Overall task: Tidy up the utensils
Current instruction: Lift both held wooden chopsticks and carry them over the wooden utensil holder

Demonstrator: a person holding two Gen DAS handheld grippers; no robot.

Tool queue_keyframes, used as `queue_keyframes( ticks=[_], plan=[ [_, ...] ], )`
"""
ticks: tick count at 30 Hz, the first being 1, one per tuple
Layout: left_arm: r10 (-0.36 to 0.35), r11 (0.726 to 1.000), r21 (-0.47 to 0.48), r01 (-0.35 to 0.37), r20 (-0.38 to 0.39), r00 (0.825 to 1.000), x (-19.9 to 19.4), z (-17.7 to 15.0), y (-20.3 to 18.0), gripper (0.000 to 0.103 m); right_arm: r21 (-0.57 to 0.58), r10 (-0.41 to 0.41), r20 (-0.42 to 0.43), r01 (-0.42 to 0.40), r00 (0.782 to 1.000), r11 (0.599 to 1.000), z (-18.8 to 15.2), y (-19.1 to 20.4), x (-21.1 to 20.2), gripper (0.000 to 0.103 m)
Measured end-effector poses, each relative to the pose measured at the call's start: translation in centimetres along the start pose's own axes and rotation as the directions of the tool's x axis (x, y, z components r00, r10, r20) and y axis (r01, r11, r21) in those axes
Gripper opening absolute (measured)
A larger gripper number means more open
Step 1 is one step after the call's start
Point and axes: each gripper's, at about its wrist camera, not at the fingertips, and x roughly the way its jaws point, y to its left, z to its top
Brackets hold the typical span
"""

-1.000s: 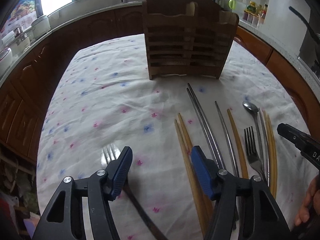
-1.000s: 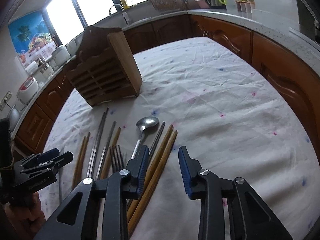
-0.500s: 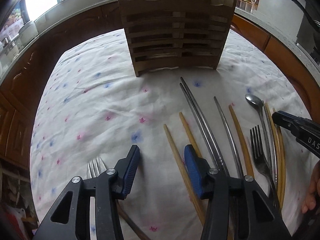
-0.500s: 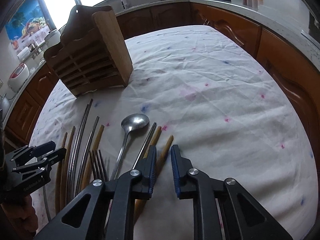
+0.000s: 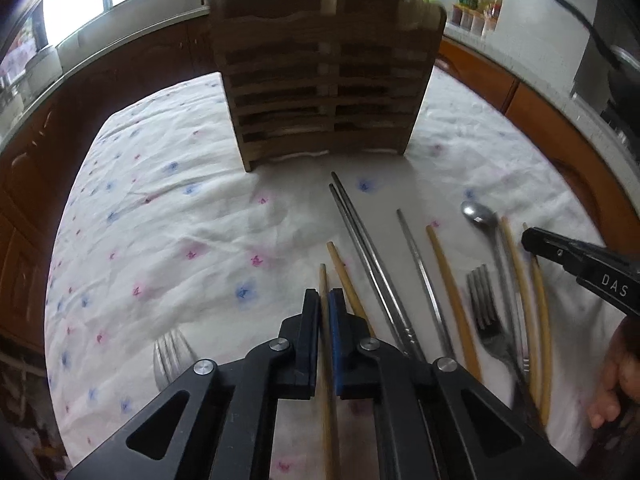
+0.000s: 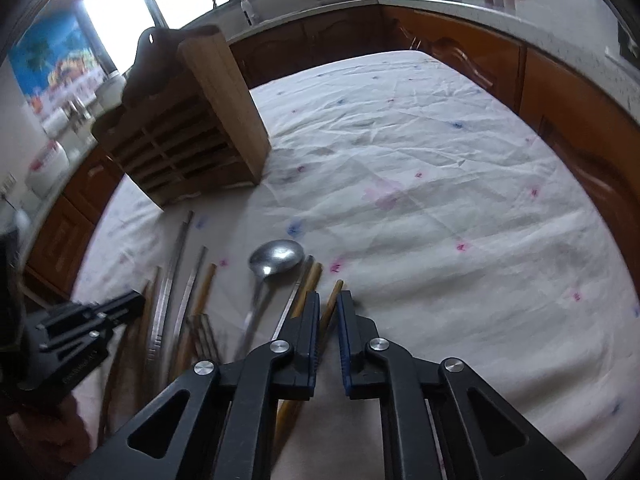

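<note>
Chopsticks everywhere on this flowery tablecloth [image 5: 168,216], basically all lined up with their long axes running from the camera side toward the slatted wooden utensil rack [image 5: 328,92] standing at the far end. The left gripper [image 5: 324,300] has just been closing and now pinches one wooden chopstick [image 5: 323,280] between its blue pads; that stick lies flat, tip poking out past the fingers toward the rack, the rest running back under the gripper. Its twin wooden chopstick [image 5: 340,268] sits just beside it on the right, angled slightly. The right gripper [image 6: 329,304] has likewise been closing and is clamped on another wooden chopstick [image 6: 334,296], whose tip also points away toward the far side of the table. Between the two grips: a pair of long metal chopsticks [image 5: 360,232], a single metal one [image 5: 420,264], a spoon [image 5: 478,214] bowl-end toward the rack, and a fork [image 5: 484,304] with tines pointing the same way. Another fork [image 5: 170,354] lies off to the left, tines peeking out.
</note>
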Motion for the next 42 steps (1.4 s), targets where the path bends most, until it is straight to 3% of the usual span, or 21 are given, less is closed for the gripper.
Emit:
queue_keyframes(
  ticks=[6, 12, 22, 31, 42],
  plan=[
    [-0.056, 0.997, -0.050, 0.060, 0.080, 0.995, -4.3, -0.6, 1.0, 0.003, -0.028, 0.050, 0.069, -0.048, 0.996, 0.998, 0.1, 1.3, -3.4, 0.007],
    [-0.096, 0.991, -0.077, 0.111, 0.182, 0.979, -9.4, -1.7, 2.2, 0.003, -0.091, 0.077, 0.160, -0.063, 0.984, 0.994, 0.9, 3.1, -7.2, 0.005],
    [-0.115, 0.986, -0.079, 0.146, 0.311, 0.943, -16.3, -3.9, 3.7, 0.003, -0.168, 0.121, 0.327, -0.069, 0.937, 0.983, 1.9, 5.5, -13.0, 0.004],
    [-0.104, 0.987, -0.075, 0.142, 0.378, 0.920, -19.2, -4.8, 4.2, 0.003, -0.205, 0.173, 0.406, -0.095, 0.897, 0.974, 3.1, 6.8, -15.5, 0.004],
    [-0.090, 0.983, -0.104, 0.150, 0.441, 0.893, -19.6, -4.0, 5.0, 0.003, -0.205, 0.206, 0.461, -0.122, 0.863, 0.971, 4.1, 7.1, -16.0, 0.004]
  ],
)
